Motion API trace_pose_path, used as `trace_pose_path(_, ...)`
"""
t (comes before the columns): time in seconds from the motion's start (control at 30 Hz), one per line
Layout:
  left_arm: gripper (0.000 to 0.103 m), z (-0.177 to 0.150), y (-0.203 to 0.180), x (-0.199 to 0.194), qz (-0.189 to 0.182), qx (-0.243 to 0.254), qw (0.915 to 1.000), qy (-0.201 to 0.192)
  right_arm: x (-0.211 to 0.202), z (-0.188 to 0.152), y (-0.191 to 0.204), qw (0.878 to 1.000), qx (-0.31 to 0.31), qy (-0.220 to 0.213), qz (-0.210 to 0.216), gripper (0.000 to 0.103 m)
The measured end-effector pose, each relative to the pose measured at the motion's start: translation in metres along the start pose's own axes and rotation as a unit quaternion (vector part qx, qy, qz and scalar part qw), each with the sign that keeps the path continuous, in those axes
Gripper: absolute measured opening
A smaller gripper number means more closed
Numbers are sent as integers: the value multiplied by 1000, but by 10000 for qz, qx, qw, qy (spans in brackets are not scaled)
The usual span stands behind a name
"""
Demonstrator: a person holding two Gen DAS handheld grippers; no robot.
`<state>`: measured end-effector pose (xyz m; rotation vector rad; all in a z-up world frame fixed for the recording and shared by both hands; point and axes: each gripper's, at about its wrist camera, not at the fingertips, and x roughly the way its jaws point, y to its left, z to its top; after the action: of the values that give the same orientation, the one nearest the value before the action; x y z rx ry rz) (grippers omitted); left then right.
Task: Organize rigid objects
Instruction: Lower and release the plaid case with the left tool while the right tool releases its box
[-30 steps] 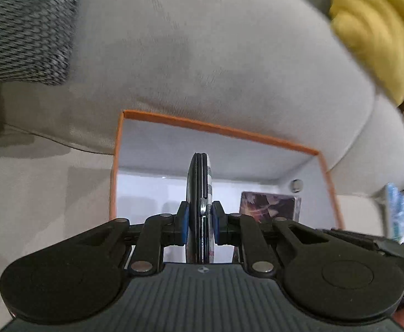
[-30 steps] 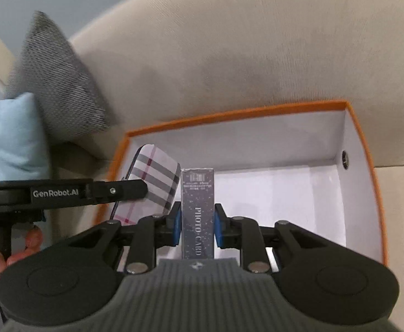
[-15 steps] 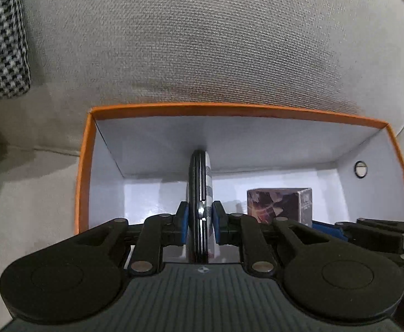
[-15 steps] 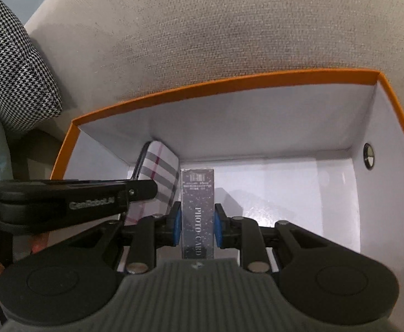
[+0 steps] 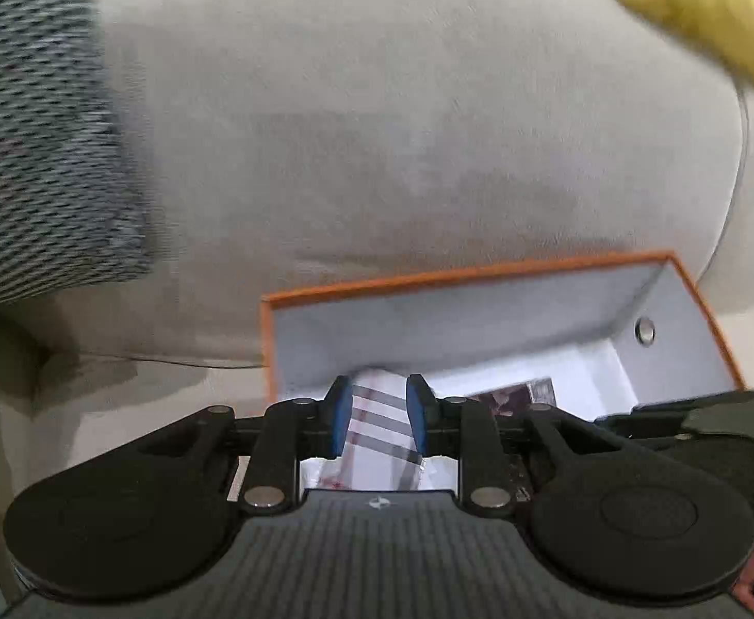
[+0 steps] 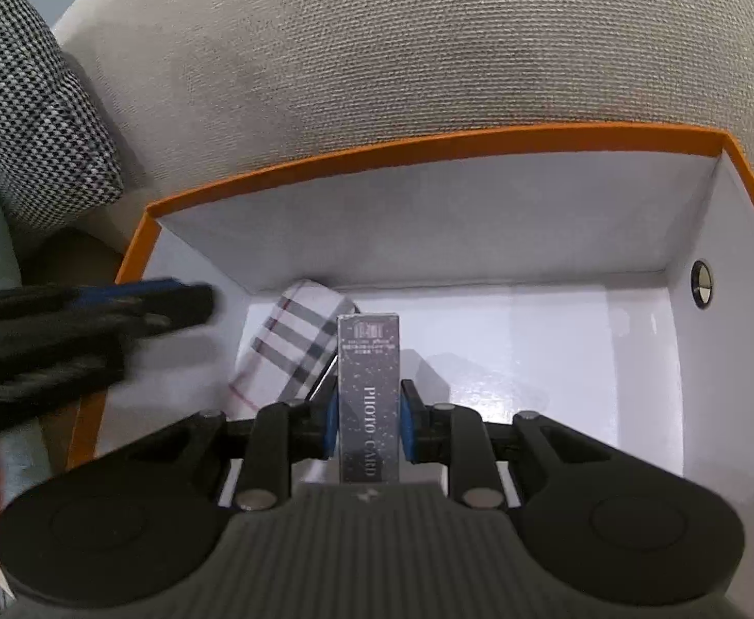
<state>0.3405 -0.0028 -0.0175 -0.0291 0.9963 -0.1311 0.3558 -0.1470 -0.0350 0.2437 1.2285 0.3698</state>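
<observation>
An orange-rimmed white box (image 6: 428, 147) sits on the sofa seat; it also shows in the left wrist view (image 5: 459, 274). A plaid flat case (image 6: 294, 345) lies tilted on the box floor at the left; in the left wrist view it (image 5: 377, 415) shows between my left gripper's open jaws, released. My left gripper (image 5: 379, 415) is open above the box's left part and appears blurred in the right wrist view (image 6: 134, 299). My right gripper (image 6: 369, 412) is shut on a dark "PHOTO CARD" box (image 6: 369, 392), held upright inside the orange box.
The grey sofa back (image 6: 428, 51) rises behind the box. A houndstooth cushion (image 6: 26, 118) leans at the left and a yellow cushion (image 5: 712, 5) at the upper right. A round eyelet (image 6: 702, 283) is in the box's right wall.
My left gripper opened and let go of the plaid case, which now lies in the box, and pulled back up and left. My right gripper moved lower into the box with the photo card box.
</observation>
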Motion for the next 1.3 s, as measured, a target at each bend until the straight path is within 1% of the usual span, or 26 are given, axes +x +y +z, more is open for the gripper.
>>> trace_pose_path(0.1,29,-2,23,-11,-96,-361,9993,-43,9,6,3,9998,96,182,-65,24)
trace_pose_path(0.13,29,5,30,-7,-272,-496,9984,6,13,8,4,9995,142,256,-91,24)
trace_pose_path(0.17,29,3,37,-8,-474,-657,9967,65,16,10,6,9994,175,292,-117,24)
trace_pose_path(0.27,28,-1,49,-11,-753,-893,9931,87,24,17,11,9988,239,360,-227,24)
trace_pose_path(0.33,27,-3,55,-13,-848,-996,9914,9,28,21,16,9990,254,315,-187,24)
trace_pose_path(0.4,27,-6,70,-18,-862,-1168,9893,-117,32,24,18,9986,378,348,-81,24)
trace_pose_path(0.47,27,-10,79,-21,-827,-1250,9886,-133,36,25,19,9981,484,371,-24,24)
trace_pose_path(0.5,27,-11,83,-20,-884,-1291,9876,-121,37,26,19,9979,533,370,9,24)
trace_pose_path(0.6,27,-15,91,-20,-1029,-1373,9852,-11,38,26,16,9980,549,323,56,24)
trace_pose_path(0.7,27,-19,94,-15,-1074,-1382,9845,69,35,33,8,9971,656,319,196,24)
trace_pose_path(0.77,27,-21,92,-12,-1097,-1382,9842,104,37,37,1,9964,722,380,213,24)
trace_pose_path(0.83,27,-23,91,-10,-1120,-1393,9838,124,41,38,-5,9964,693,473,149,25)
trace_pose_path(0.97,27,-24,87,-11,-1119,-1354,9844,101,37,36,-13,9983,351,425,-174,35)
trace_pose_path(1.03,27,-25,86,-11,-1103,-1317,9851,113,37,35,-15,9980,187,484,-347,40)
trace_pose_path(1.13,27,-25,86,-12,-1102,-1327,9849,112,43,33,-16,9965,-39,615,-568,41)
trace_pose_path(1.23,27,-26,86,-13,-1074,-1342,9851,92,45,35,-19,9967,8,600,-542,42)
trace_pose_path(1.3,27,-27,86,-13,-1064,-1339,9852,103,48,38,-18,9974,112,542,-469,40)
